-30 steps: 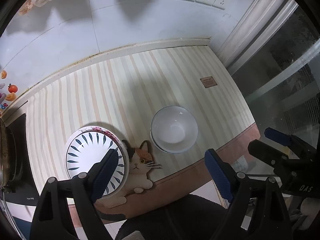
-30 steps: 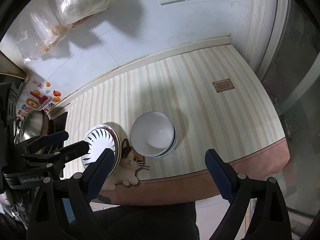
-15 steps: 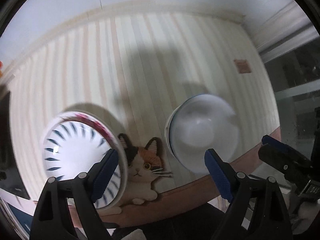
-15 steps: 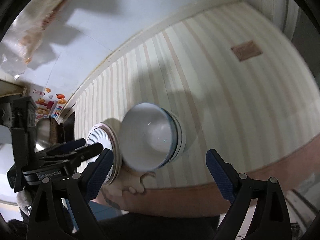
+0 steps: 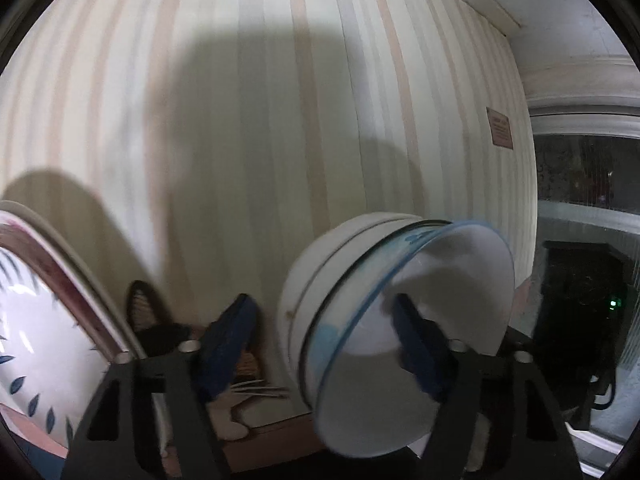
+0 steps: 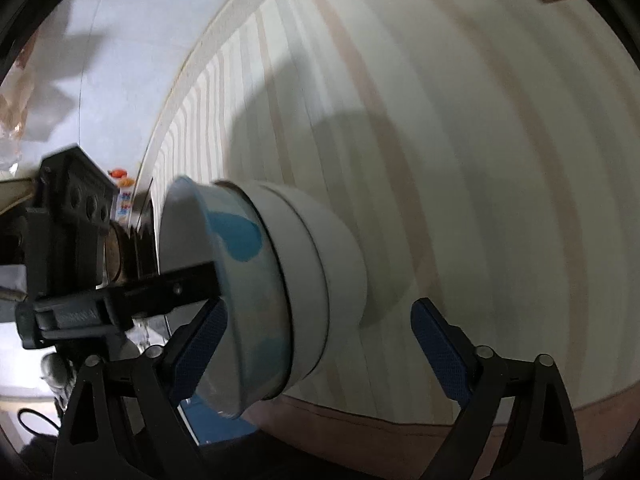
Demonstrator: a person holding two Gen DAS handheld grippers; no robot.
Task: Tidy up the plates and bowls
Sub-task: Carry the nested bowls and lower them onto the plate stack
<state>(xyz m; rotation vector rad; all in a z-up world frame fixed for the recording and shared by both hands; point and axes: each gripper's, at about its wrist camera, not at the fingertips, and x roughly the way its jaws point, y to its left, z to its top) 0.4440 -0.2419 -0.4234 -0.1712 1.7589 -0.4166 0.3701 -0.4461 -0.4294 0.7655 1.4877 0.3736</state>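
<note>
A stack of nested white bowls point(image 5: 400, 312) with blue marks on the top bowl stands on the striped mat; it also shows in the right wrist view point(image 6: 280, 280). My left gripper point(image 5: 324, 344) is open and low, its jaws astride the near rim of the top bowl: one finger outside at the left, the other inside the bowl. My right gripper point(image 6: 320, 344) is open, close to the stack's right side, its jaws wide around it. A stack of plates point(image 5: 44, 320) with blue leaf marks lies at the left.
A cat-shaped coaster point(image 5: 240, 384) lies between plates and bowls. The striped mat point(image 5: 280, 120) reaches back to the white wall. A small brown label point(image 5: 500, 132) sits at the mat's far right. The left gripper's body point(image 6: 68, 248) shows at the left of the right wrist view.
Both grippers have dropped low and moved in on the bowl stack. The left one's jaws now straddle the top bowl's rim. Both stay open.
</note>
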